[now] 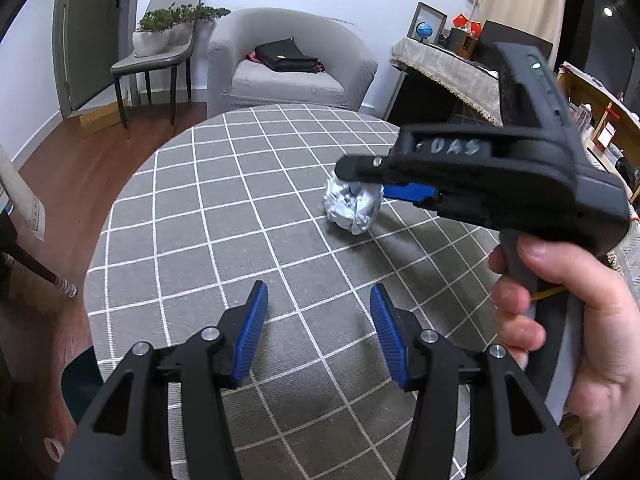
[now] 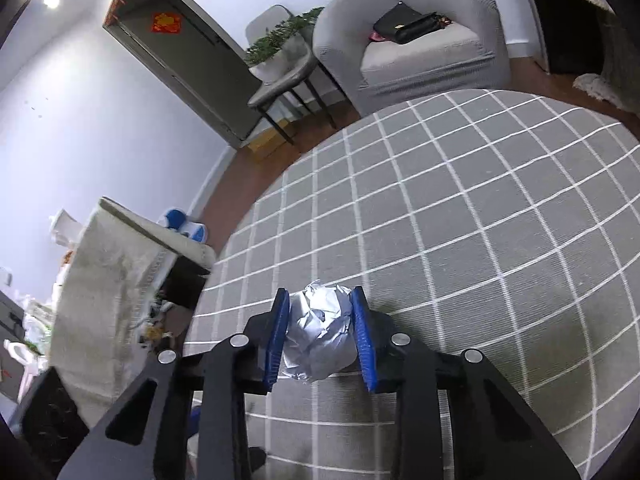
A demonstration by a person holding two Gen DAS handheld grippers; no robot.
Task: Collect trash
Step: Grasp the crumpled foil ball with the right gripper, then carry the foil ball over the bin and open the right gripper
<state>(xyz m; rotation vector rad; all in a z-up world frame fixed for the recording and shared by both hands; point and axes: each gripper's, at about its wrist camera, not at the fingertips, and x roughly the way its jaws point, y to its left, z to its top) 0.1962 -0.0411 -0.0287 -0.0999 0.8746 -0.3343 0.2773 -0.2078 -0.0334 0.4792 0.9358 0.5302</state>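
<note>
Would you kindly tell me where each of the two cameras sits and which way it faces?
Left wrist view: on the left tongs, held open above the checked rug, facing the grey armchair; the person's right hand holding the right tongs shows.
Right wrist view: on the right tongs, angled down at the crumpled paper ball between its pads on the rug; no hand shows.
Shared: paper ball, rug, armchair, black bag.
</note>
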